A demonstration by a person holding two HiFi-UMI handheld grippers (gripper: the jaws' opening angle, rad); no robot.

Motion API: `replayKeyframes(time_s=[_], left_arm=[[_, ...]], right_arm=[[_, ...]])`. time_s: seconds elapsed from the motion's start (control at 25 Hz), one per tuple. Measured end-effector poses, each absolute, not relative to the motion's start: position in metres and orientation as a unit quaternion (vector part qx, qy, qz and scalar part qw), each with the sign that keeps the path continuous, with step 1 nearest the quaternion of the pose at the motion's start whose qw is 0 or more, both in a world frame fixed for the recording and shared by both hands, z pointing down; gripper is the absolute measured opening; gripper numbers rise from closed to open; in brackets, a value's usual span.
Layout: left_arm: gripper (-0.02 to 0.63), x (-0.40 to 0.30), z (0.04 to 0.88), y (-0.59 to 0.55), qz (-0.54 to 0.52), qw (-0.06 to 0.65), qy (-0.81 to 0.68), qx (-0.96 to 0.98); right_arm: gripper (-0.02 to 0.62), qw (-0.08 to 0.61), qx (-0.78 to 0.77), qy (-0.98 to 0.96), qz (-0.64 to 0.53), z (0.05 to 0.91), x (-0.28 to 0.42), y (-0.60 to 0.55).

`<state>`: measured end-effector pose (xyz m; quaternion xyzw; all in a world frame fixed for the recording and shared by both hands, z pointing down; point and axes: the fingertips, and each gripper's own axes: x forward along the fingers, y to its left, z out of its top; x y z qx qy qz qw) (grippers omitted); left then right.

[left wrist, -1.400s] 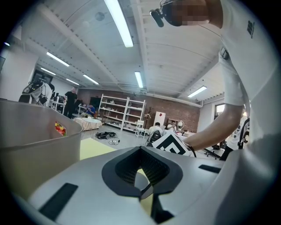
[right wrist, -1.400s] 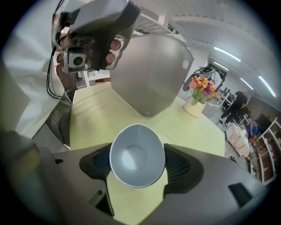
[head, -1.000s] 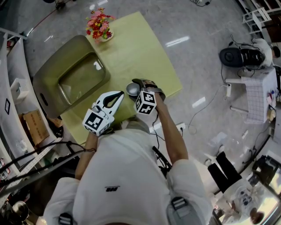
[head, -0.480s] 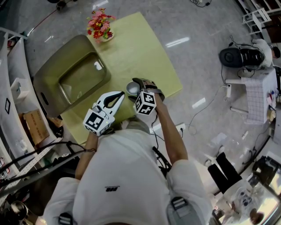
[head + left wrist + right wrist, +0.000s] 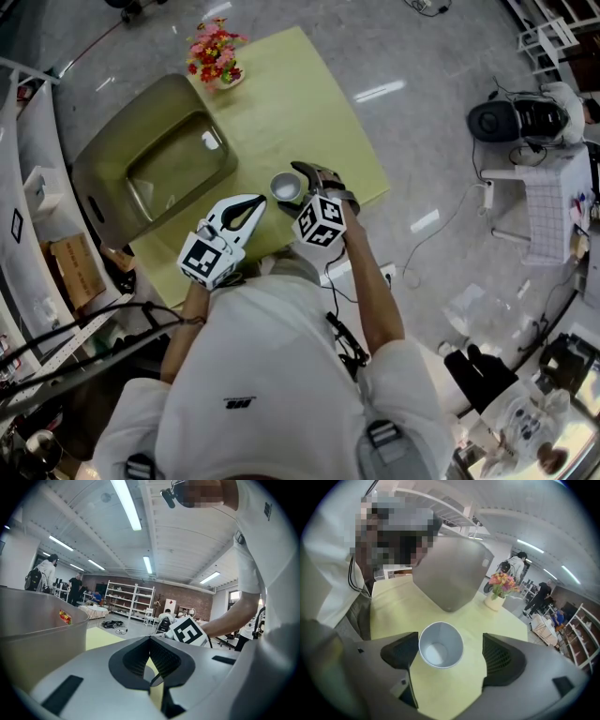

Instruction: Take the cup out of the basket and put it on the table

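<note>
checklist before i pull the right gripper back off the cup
1. Cup out of the basket and upright on the table: ok.
2. Right gripper letting go: ok, its jaws are opening with the cup between them.
3. Both pads clear of the cup: cannot tell. One pad has a plain gap; the other sits right by the rim.
4. Cup well in from the table edges: ok.
5. Left gripper out of the way: ok, shut, empty and off to the side.
6. Flowers clear of the pull-back path: ok, they stand at the table's far end.
</note>
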<state>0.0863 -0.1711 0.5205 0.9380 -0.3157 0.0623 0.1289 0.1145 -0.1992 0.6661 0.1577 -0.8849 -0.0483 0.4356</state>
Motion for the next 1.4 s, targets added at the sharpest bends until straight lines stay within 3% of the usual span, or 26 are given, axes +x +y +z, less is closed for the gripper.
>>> replayKeyframes(time_s=[0.28, 0.48, 0.68, 0.8, 1.0, 1.4], left_arm=[[0.012, 0.087, 0.513, -0.168, 0.059, 0.122, -0.313, 0.94], [0.011, 0.087, 0.503, -0.164, 0.05, 0.115, -0.312, 0.942], [0.012, 0.086, 0.491, -0.157, 0.042, 0.109, -0.311, 0.943], [0.012, 0.084, 0.489, -0.15, 0.046, 0.111, -0.309, 0.943], [0.012, 0.088, 0.483, -0.14, 0.039, 0.111, -0.302, 0.946], [0.012, 0.095, 0.474, -0.135, 0.032, 0.106, -0.294, 0.95]], right_arm=[[0.411, 0.341, 0.208, -0.916, -0.009, 0.598, 0.123, -0.192], [0.396, 0.227, 0.253, -0.94, 0.033, 0.539, 0.125, -0.182], [0.142, 0.131, 0.31, -0.941, 0.038, 0.496, 0.14, -0.174], [0.062, 0.087, 0.33, -0.939, 0.051, 0.482, 0.145, -0.165], [0.011, 0.06, 0.345, -0.934, 0.073, 0.48, 0.151, -0.145], [0.008, 0.032, 0.345, -0.935, 0.074, 0.474, 0.15, -0.134]])
